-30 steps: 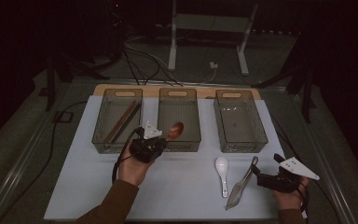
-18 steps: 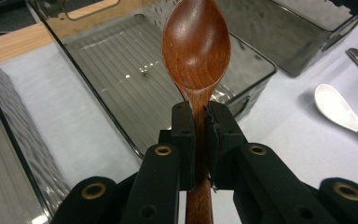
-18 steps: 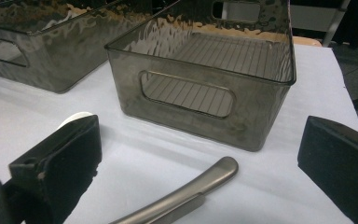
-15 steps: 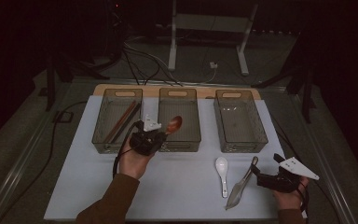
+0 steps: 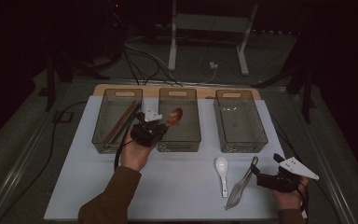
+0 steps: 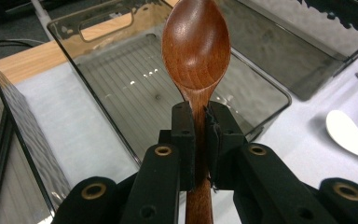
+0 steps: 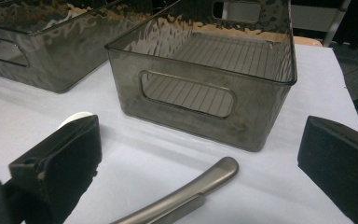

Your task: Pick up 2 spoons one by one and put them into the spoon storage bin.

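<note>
Wooden spoon (image 6: 196, 51) in left tool (image 6: 199, 122)

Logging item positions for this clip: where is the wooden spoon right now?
The wooden spoon is clamped by its handle in the left claw, its bowl held over the middle bin, left of center in the high view.

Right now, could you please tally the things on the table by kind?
Clear bins: 3
Wooden spoon: 1
White spoon: 1
Metal tongs: 1
Brown chopsticks in the left bin, too dim to count: 1 bundle
Total: 7
</note>
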A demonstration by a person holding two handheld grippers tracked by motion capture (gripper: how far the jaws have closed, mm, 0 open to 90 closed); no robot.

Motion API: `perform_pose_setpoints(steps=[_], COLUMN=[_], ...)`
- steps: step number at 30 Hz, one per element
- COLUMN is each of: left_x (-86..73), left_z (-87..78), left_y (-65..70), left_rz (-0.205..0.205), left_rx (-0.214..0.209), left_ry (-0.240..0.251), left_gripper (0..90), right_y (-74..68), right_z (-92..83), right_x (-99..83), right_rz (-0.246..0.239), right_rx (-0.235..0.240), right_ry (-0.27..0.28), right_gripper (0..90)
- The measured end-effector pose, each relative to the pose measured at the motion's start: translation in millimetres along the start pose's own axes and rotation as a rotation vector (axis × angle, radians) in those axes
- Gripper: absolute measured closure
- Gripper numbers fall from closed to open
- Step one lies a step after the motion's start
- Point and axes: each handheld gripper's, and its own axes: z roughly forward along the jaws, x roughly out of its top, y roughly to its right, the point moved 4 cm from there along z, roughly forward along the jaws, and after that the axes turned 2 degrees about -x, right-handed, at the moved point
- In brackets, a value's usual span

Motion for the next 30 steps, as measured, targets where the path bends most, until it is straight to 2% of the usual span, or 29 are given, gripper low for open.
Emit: perform_pose_setpoints(steps=[19, 30], left_x=[21.3, 30.0], left_z=[16.1, 25.0], left_y=[-8.8, -20.0], left_rz=[-0.015, -0.04], left_rx=[0.015, 0.039], left_ry=[-0.003, 0.003], left_gripper=[84.0, 84.0], right_y=[-0.5, -0.4], right_z=[0.1, 0.0], right_x=[0.2, 0.4], right_rz=[-0.004, -0.004], right_rx=[0.002, 0.002], right_ry=[-0.001, 0.0], right_gripper=[0.0, 0.0])
